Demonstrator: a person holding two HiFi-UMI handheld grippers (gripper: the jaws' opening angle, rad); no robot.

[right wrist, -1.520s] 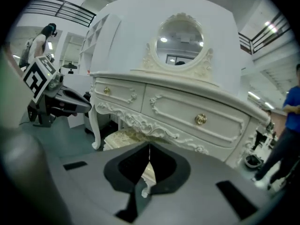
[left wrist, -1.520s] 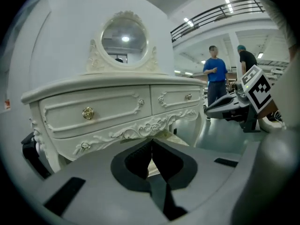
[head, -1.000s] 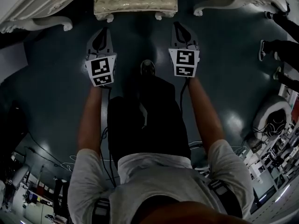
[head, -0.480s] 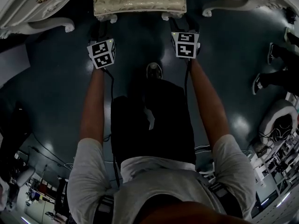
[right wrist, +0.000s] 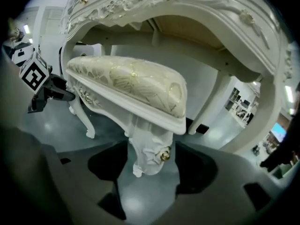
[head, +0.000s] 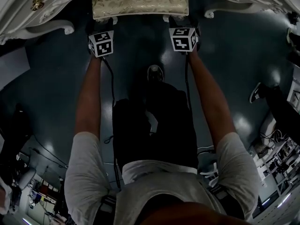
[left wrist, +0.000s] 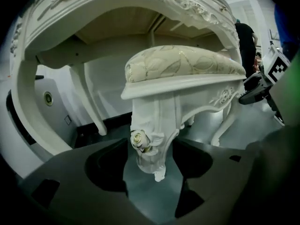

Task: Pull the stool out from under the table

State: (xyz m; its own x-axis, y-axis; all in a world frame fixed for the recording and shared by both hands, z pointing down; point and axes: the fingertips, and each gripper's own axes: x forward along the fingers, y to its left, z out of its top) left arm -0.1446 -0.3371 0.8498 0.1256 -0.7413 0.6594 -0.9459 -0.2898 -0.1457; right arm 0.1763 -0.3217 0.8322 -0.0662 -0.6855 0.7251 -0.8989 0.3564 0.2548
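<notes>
A white carved stool (head: 140, 1) with a pale patterned cushion stands half under the white ornate table (head: 28, 18). My left gripper (head: 104, 26) is at the stool's front left leg (left wrist: 150, 135). In the left gripper view its jaws (left wrist: 150, 172) are opening, with the leg between them and gaps on both sides. My right gripper (head: 183, 23) is at the front right leg (right wrist: 150, 146). Its jaws (right wrist: 147, 177) are opening too, around that leg without pressing on it. Each gripper shows in the other's view: the right gripper (left wrist: 265, 78), the left gripper (right wrist: 40, 86).
The table's curved legs (head: 56, 27) flank the stool on both sides. My own shoe (head: 154, 71) stands on the dark floor behind the grippers. Another person's foot (head: 257, 93) is at the right, with cables and clutter (head: 276, 144) at the lower right.
Both grippers have moved forward from the open floor up to the stool's front legs and tipped downwards. The stool itself has not moved.
</notes>
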